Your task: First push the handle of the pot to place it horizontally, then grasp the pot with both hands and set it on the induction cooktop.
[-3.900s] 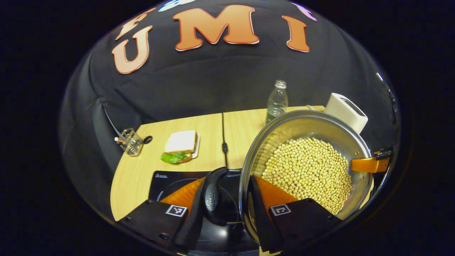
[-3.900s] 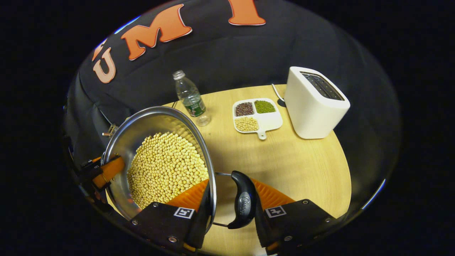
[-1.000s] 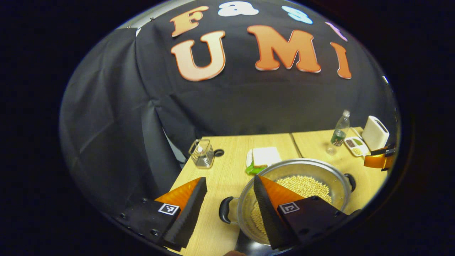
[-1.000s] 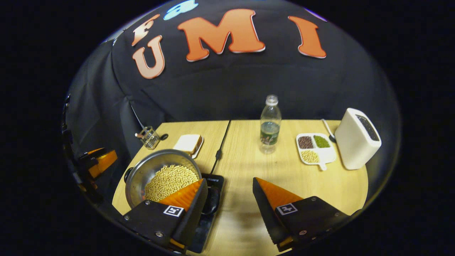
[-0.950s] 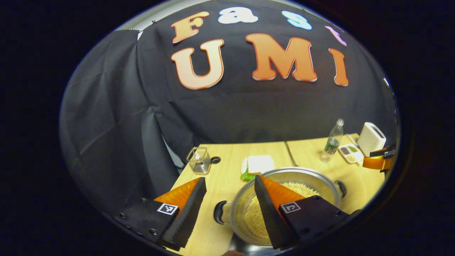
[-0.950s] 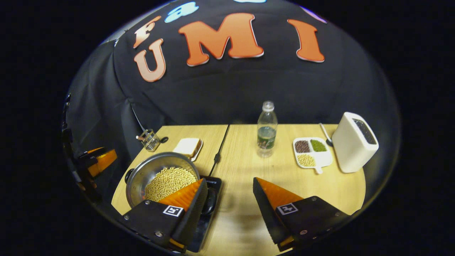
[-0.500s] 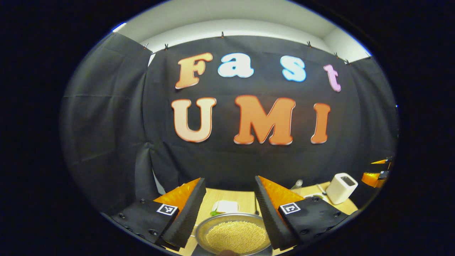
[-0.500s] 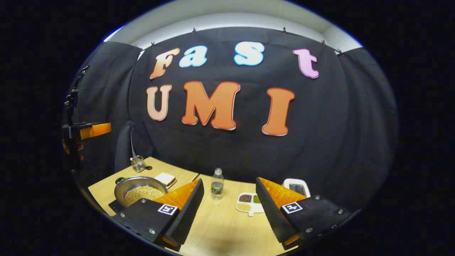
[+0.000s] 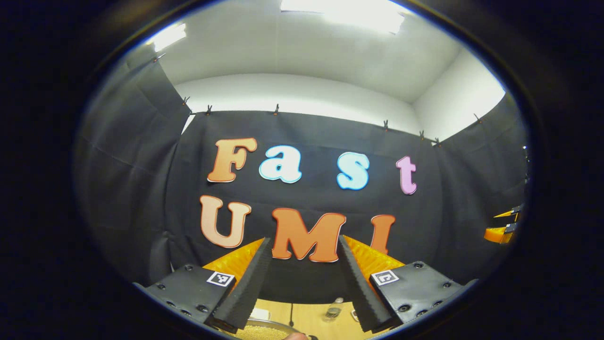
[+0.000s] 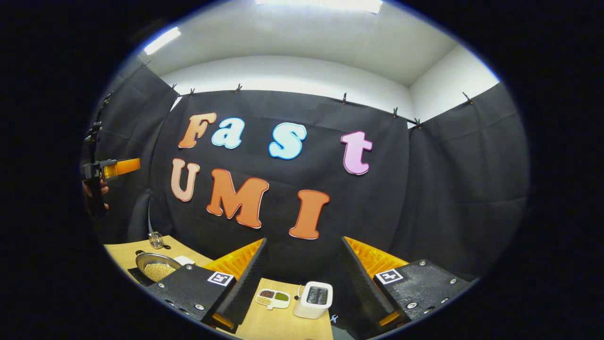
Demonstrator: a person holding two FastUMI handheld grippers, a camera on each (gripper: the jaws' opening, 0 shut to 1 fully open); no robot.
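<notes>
Pot (image 10: 158, 266): far down at the left of the right gripper view, round and metal, filled with pale yellow beans, sitting on the induction cooktop (image 10: 137, 275), a dark slab under its near edge; a sliver of rim and beans also at the bottom edge of the left gripper view (image 9: 257, 330).
Left claw (image 9: 302, 302): spread wide, empty, raised well above the counter (image 9: 302, 318) and aimed at the booth wall; seen from the side in the right gripper view (image 10: 111, 168), high at the far left, gripped by a hand (image 10: 94, 193).
Right claw (image 10: 306, 283): spread wide, empty, lifted high over the counter (image 10: 278, 323); tips visible at the far right edge of the left gripper view (image 9: 505, 226).
Toaster (image 10: 313, 300): white, standing between the right claw's fingers as seen from above.
Divided plate (image 10: 272, 298): white, just left of the toaster, holding dark, green and pale grains in separate sections.
Glass holder (image 10: 155, 241): beyond the pot, near the wall.
Bottle (image 9: 334, 310): clear, small, low between the left claw's fingers.
</notes>
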